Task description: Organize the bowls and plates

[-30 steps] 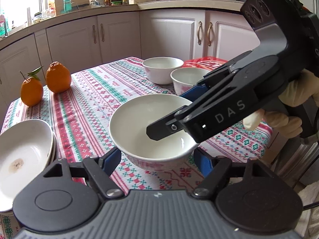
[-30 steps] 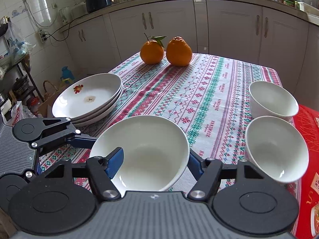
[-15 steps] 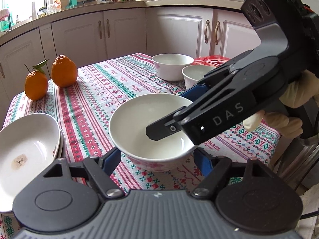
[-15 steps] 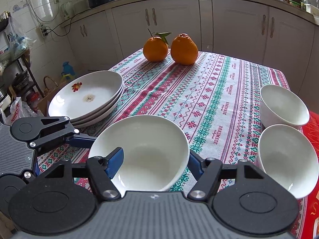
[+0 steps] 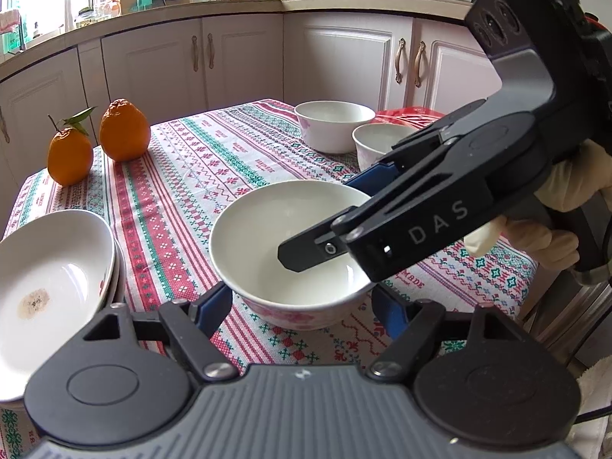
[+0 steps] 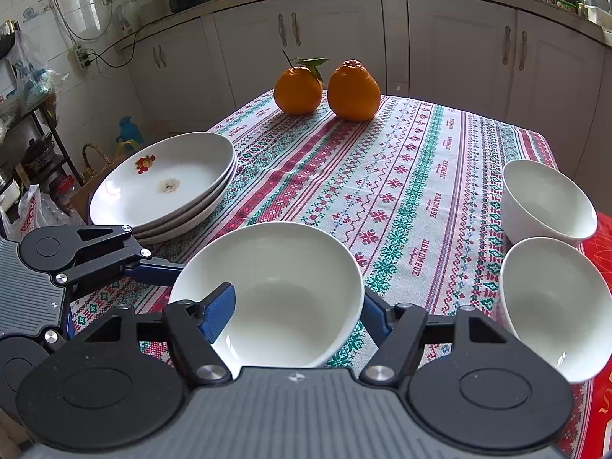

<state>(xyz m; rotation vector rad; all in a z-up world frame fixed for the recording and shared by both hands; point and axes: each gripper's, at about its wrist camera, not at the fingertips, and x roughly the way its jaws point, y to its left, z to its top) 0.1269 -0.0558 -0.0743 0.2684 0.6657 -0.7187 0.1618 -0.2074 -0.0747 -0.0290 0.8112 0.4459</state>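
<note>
The right claw (image 6: pixel 296 296) reaches over the big white bowl (image 6: pixel 267 290) at the bottom centre of its own view, and its jaws have just been opening. One blue pad (image 6: pixel 216 311) sits inside the bowl and the other finger is outside the right-hand wall, so the rim lies between them in an unclamped gap. From the left camera this claw fills the right of the frame, with a pale-gloved hand (image 5: pixel 554 206) on its handle and its near finger tip dipping into the bowl.

The left claw (image 5: pixel 302 294) flanks the same bowl from the bottom of its frame, one blue finger on each side of the outer wall. Its jaws have just eased apart a touch. The fingers sit right against the bowl, but whether they press on it cannot be told.

The patterned red, green and white tablecloth (image 6: pixel 401 176) covers most of the frame. The bowl rests on its near edge.

The stack of white plates (image 6: pixel 164 187) is at middle left in the right camera's view, and the top plate carries a brownish smear. Two smaller white bowls (image 6: pixel 547 199) (image 6: pixel 550 306) stand close together at the right edge.

Two oranges (image 6: pixel 298 90) (image 6: pixel 354 90) sit side by side at upper centre, on the far end of the cloth. The left one has a green leaf.
</note>
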